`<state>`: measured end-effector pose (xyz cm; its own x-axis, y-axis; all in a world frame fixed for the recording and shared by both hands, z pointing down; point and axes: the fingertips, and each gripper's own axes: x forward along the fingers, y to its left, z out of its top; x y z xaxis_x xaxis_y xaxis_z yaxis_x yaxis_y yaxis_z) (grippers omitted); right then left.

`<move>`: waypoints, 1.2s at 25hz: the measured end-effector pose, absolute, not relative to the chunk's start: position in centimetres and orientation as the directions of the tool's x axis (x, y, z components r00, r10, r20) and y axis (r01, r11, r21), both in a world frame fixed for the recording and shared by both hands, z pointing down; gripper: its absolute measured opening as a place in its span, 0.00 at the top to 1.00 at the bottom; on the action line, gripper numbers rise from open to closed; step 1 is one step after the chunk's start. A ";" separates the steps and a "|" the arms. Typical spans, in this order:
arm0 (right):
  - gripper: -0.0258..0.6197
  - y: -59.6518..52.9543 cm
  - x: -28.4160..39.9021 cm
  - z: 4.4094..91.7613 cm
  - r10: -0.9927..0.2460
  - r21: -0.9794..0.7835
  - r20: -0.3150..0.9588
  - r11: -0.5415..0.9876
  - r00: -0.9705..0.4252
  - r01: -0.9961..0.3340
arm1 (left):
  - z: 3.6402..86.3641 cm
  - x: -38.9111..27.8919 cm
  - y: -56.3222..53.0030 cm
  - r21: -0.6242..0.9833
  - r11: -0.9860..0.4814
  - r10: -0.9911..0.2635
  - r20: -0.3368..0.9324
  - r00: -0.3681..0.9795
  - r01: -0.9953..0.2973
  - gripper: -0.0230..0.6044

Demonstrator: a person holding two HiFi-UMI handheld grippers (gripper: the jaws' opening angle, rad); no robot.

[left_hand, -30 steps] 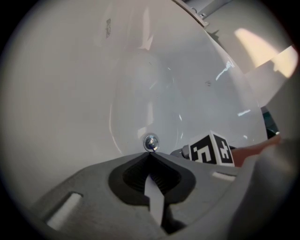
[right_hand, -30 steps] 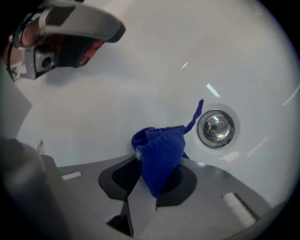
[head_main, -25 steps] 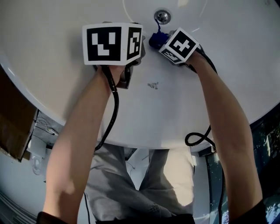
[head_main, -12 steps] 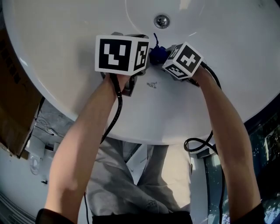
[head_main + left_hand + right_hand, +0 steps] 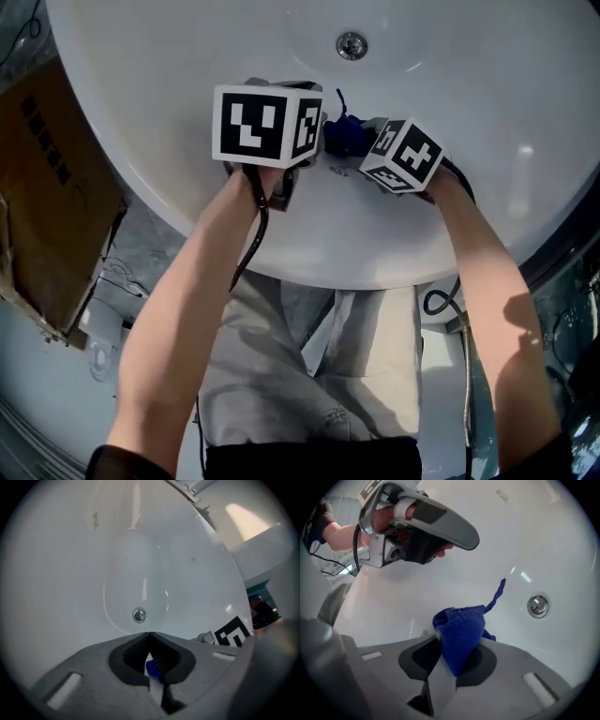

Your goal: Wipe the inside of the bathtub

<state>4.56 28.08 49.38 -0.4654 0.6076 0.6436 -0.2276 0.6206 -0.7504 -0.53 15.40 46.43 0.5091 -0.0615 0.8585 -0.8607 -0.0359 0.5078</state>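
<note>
The left gripper (image 5: pixel 150 635), jaws closed together and idle, sits at nine o'clock of the blue cloth (image 5: pixel 459 630). The right gripper (image 5: pixel 455 660) pinches that cloth inside the bathtub (image 5: pixel 169 66), at six o'clock from the drain (image 5: pixel 352 44). Only a fold looks pinched, so a hard stroke could tug it free.

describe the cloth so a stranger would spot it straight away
Look into the white bathtub, on the person's side of its round metal drain. There the right gripper pinches a small bunched cloth: deep blue and soft, unlike the white tub and grey grippers.
</note>
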 end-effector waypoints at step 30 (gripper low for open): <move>0.83 33.7 0.7 29.9 0.554 -0.827 0.548 0.469 -0.627 -0.309 | 31.0 -1.8 15.4 0.515 -0.184 -0.082 0.841 0.535 -0.837 0.96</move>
